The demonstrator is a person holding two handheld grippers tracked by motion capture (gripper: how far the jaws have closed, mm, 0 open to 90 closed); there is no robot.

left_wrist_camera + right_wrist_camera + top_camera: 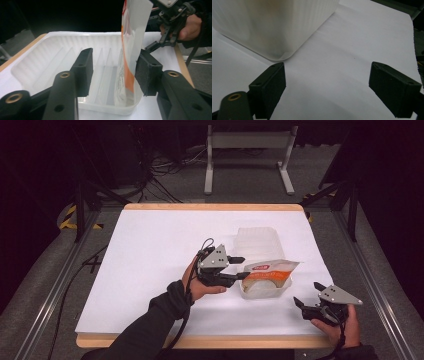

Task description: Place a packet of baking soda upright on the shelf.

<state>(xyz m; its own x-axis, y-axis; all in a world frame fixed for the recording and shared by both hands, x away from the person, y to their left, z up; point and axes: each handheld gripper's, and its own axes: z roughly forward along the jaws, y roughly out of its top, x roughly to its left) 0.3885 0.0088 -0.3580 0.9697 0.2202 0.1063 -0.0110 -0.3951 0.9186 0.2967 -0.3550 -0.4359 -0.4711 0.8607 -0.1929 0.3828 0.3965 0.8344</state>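
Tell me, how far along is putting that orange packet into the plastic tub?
Mostly done: the orange packet already stands in the clear tub, leaning on its end wall. In hand: the left claw straddles it, jaws parted and only one pad touching. Left: drawing that claw away. The right claw waits open beside the tub.

Dark surround, bright white tabletop (pixel 150 270); gripper views soft, blurred.

I see the white table (pixel 150 250) with its wooden edge, cables (pixel 155 175) and a grey stand (pixel 247 155) on the far floor.
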